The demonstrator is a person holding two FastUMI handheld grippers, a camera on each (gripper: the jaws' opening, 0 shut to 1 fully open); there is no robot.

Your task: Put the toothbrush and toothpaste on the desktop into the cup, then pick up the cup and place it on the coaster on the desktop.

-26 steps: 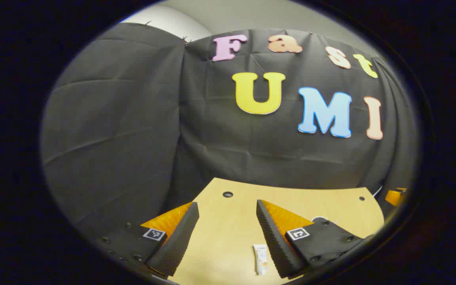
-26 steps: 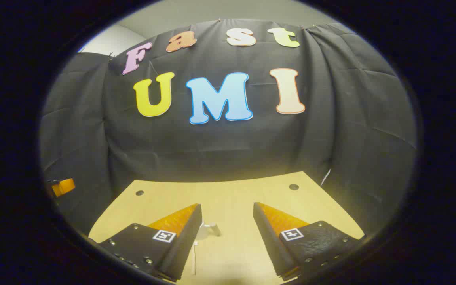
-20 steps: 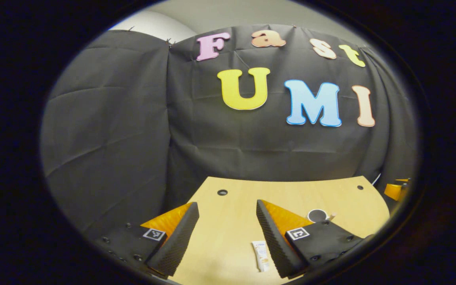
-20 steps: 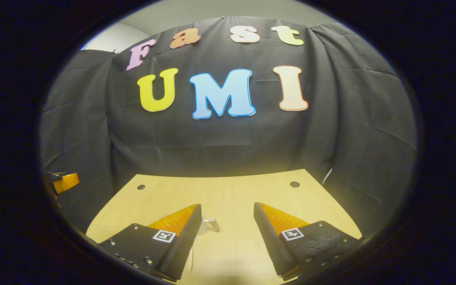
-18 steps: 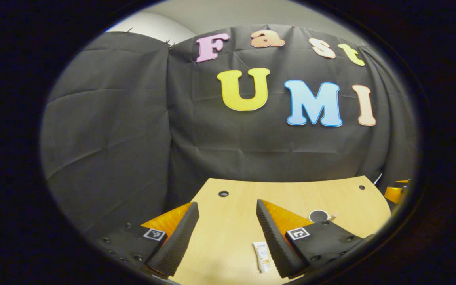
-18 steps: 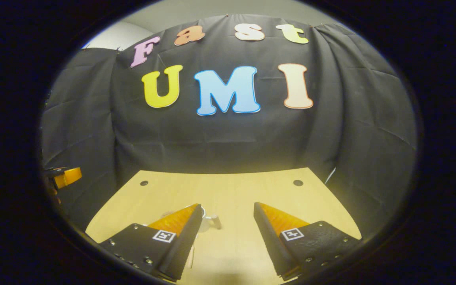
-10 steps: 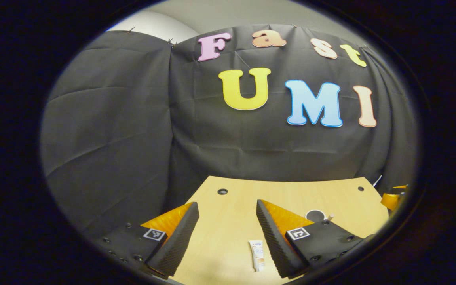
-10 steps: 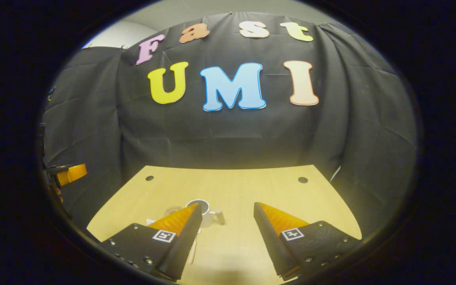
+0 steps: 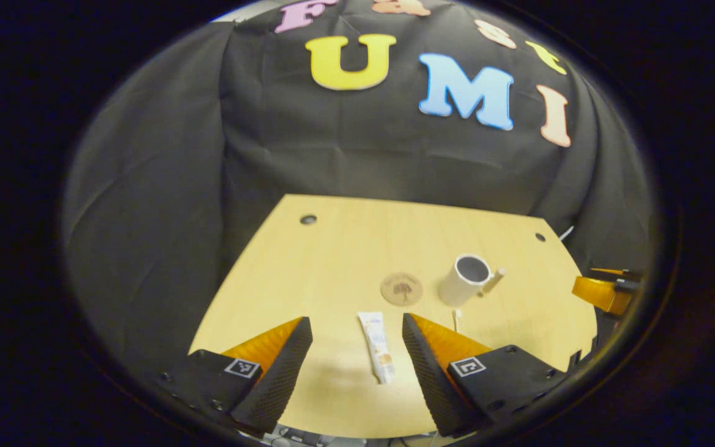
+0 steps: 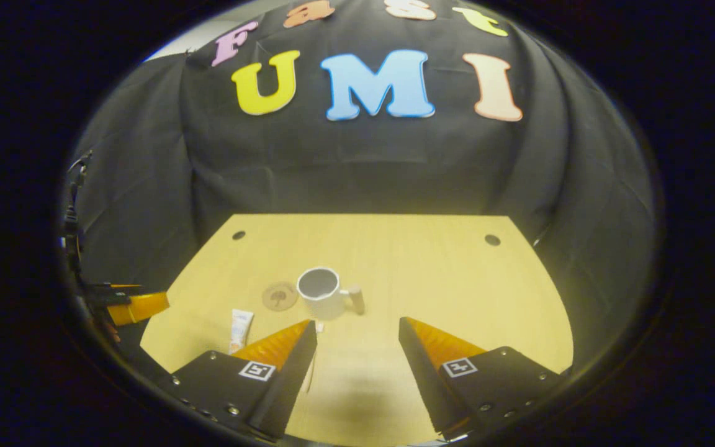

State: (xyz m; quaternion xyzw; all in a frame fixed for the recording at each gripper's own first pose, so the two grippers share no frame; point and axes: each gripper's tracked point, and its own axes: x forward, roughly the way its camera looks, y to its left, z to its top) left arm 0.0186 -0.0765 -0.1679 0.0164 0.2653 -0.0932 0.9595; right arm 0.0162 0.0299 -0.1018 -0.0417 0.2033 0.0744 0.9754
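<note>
i hold my left gripper (image 9: 357, 347) spread wide over the toothpaste (image 9: 378, 346), just in front of the coaster (image 9: 401, 288). the cup (image 9: 464, 280) stands right beside the coaster. my right gripper (image 10: 357, 347) is spread too, over the toothbrush (image 10: 312, 365).

Light wooden desktop (image 9: 345, 261), black cloth wall (image 9: 165, 186) behind, dim light

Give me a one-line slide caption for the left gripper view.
Open left gripper above toothpaste; coaster and cup beyond.
</note>
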